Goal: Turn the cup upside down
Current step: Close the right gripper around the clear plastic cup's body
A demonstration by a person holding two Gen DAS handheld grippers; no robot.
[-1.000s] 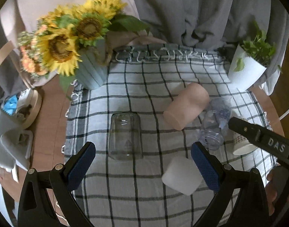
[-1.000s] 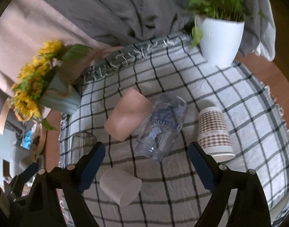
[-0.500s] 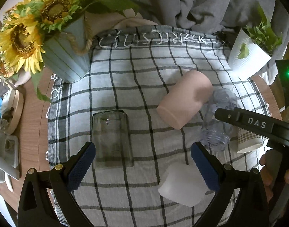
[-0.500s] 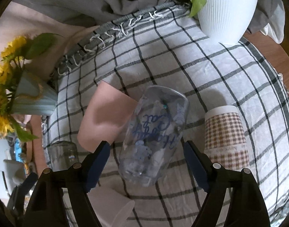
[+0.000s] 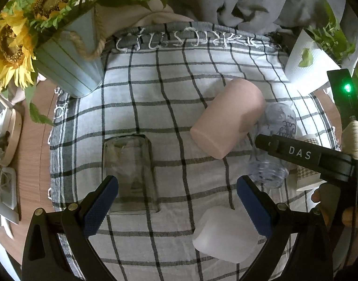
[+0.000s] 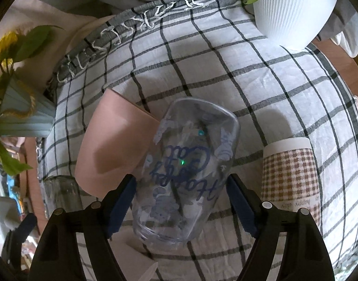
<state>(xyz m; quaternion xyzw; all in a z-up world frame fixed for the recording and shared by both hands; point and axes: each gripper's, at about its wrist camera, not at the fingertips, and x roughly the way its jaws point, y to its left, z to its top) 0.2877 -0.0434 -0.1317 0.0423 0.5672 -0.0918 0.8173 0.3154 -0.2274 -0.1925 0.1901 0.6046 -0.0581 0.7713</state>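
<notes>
The right gripper [image 6: 180, 205] has its jaws set wide around the near end of the clear printed cup [image 6: 186, 171], one blue pad on each side. I honestly can't tell if the pads are touching the plastic yet or just sitting right beside it. The cup is lying on its side on the checked cloth [image 6: 225, 70], running away from the gripper toward the far side, blue lettering facing up. Its left flank is pressed against the pink cup [image 6: 113, 140], also tipped over. Just right of it stands a brown gingham paper cup [image 6: 291, 175].

The left gripper [image 5: 176, 208] is wide open with nothing between the pads, hanging over the near part of the cloth. A clear glass [image 5: 129, 171] sits by its left pad, and a frosted white cup [image 5: 223, 231] lies by the right one.
</notes>
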